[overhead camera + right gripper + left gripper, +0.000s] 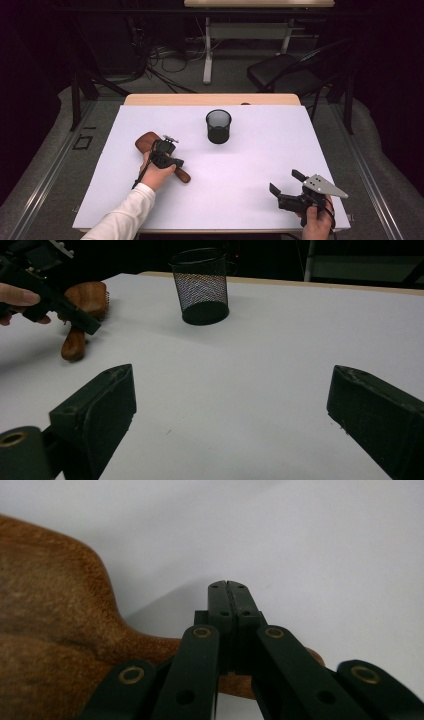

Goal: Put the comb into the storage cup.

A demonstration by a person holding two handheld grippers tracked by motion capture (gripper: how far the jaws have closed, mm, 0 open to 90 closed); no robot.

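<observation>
Wooden brush (150,143) lies flat on the white counter (250,165), well left and a bit nearer the person than the black mesh cup (218,126), which is the landmark here. Its long axis runs diagonal: broad head at the far-left end, thin handle (183,175) pointing toward the near side and slightly right, so the handle tip ends roughly below-left of the cup in the high view. Left gripper (176,162) sits right over the neck/handle part of the brush, jaws pressed fully together with nothing between them; in the left gripper view the closed tips (229,597) poke out past the handle over bare counter, with the brown head off to the left of them. So the brush is underneath and beside the left gripper, not inside it; contact with the wood can't be told for sure. Right gripper (284,184) rests far off, near-right of the cup at the counter's front edge, jaws spread wide and empty, aimed toward the cup (201,285) and the brush (85,310) beyond it on the left. Left hand (157,172) is clearly the nearer one to the brush; the right would have to cross the whole counter. Judgement: any pick-up needs the left jaws reopened and set across the handle, i.e. at right angles to that diagonal axis, since closed tips can't take it. The cup stands upright and looks empty from here.
</observation>
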